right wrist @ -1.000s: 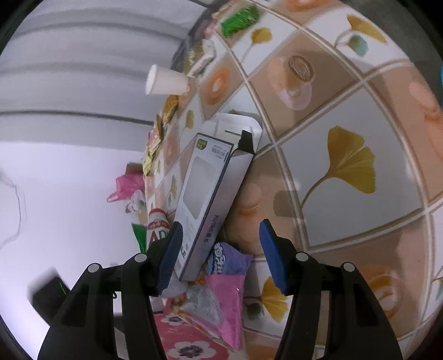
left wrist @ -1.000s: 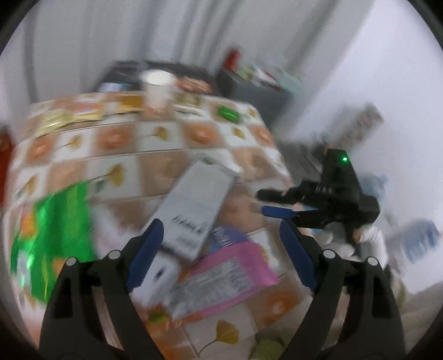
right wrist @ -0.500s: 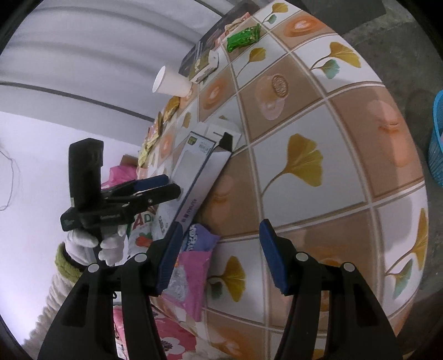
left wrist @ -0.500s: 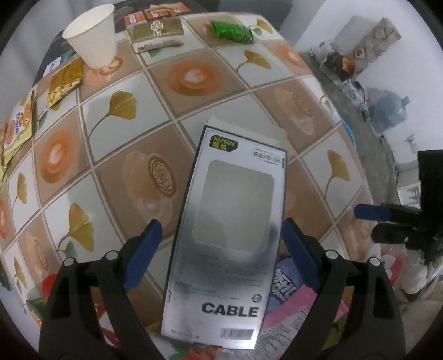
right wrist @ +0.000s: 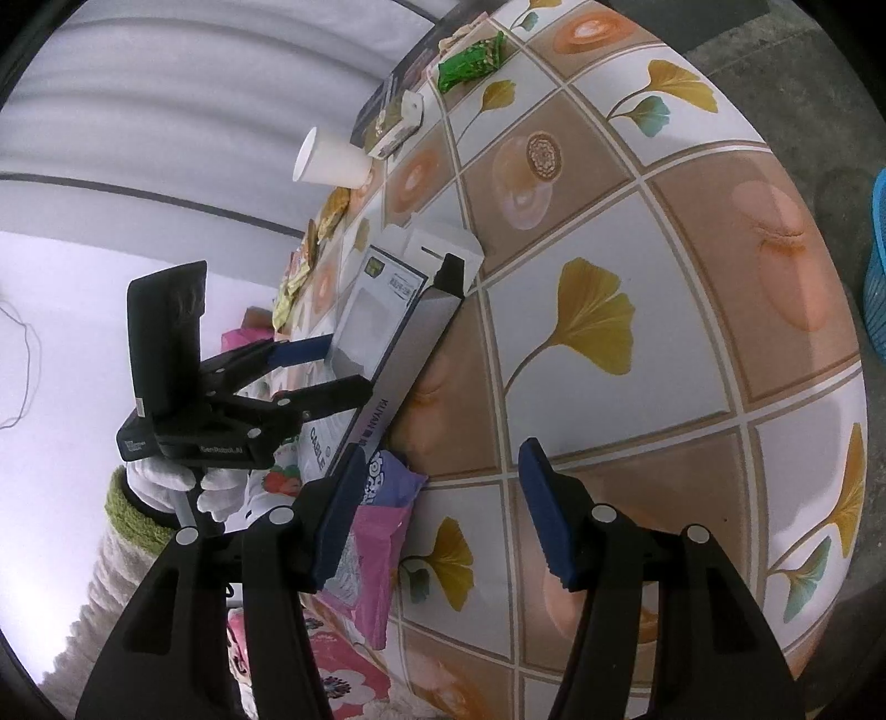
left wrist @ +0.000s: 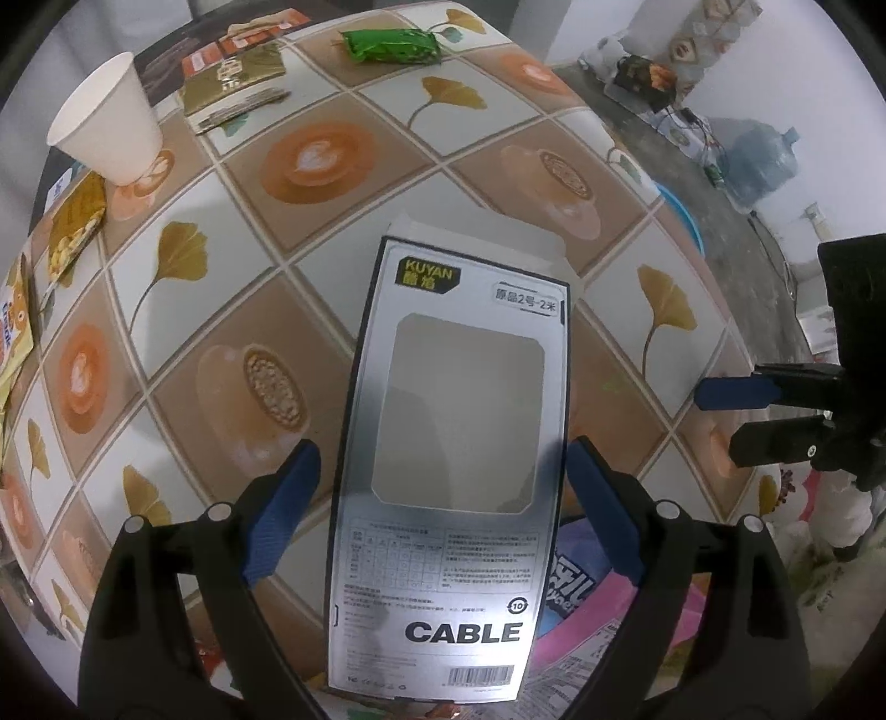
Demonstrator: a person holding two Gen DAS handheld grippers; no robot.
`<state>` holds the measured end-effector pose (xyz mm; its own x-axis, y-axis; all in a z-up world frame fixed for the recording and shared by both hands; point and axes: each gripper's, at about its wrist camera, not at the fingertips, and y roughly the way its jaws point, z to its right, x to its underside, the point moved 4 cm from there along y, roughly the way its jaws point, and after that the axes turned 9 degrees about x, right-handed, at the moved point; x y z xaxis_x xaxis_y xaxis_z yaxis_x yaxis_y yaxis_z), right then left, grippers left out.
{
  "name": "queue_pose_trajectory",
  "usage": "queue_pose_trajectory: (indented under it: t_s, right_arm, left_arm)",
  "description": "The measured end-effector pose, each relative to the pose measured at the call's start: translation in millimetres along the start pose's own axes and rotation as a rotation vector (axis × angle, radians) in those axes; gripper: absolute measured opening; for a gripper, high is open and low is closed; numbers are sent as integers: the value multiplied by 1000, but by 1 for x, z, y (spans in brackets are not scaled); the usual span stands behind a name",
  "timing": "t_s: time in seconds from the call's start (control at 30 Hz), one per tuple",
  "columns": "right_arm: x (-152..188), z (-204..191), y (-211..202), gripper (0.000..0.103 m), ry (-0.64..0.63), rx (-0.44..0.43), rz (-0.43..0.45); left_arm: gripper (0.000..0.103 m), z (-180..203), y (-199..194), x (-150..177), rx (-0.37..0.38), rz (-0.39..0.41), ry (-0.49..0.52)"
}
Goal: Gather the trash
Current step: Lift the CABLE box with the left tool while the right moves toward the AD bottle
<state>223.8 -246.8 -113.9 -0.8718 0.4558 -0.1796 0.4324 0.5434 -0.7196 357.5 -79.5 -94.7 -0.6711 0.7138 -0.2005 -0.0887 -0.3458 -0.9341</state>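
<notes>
A flat silver cable box (left wrist: 454, 443) with a clear window lies on the patterned table, its end flap open. My left gripper (left wrist: 443, 487) is open, one finger on each side of the box, not pressing it. The box also shows in the right wrist view (right wrist: 387, 354), with the left gripper (right wrist: 326, 371) around it. My right gripper (right wrist: 443, 498) is open and empty above the table edge, right of the box. Pink and purple wrappers (right wrist: 382, 515) lie under the box's near end.
A white paper cup (left wrist: 108, 135) stands at the far left. A green snack packet (left wrist: 390, 47) and gold packets (left wrist: 232, 83) lie at the far edge. More packets (left wrist: 72, 232) line the left edge. A blue basket (right wrist: 877, 266) is on the floor right.
My left gripper has swung from a blurred, level view to look down on the box and moved closer, its fingers now straddling it. The right gripper drew back from the box.
</notes>
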Motion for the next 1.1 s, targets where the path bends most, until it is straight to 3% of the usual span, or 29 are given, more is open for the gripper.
queue_pose_trajectory:
  t_s: [0.3,0.7,0.97,1.1]
  right_arm:
    - [1,-4,1,56,-4,-3,0]
    - [0,0,0,56,-4,1,6]
    - [2,-3,1,56,-15,5,2]
    - [2,-4,-3,56,-22,10,9]
  left_arm:
    - [87,7,-5,-7,63,19,-9]
    - [88,34,18,-7,-68,-57,174]
    - [88,26,34,-12,-82,-77,132]
    - [86,22,28,-15,-89,-23,91]
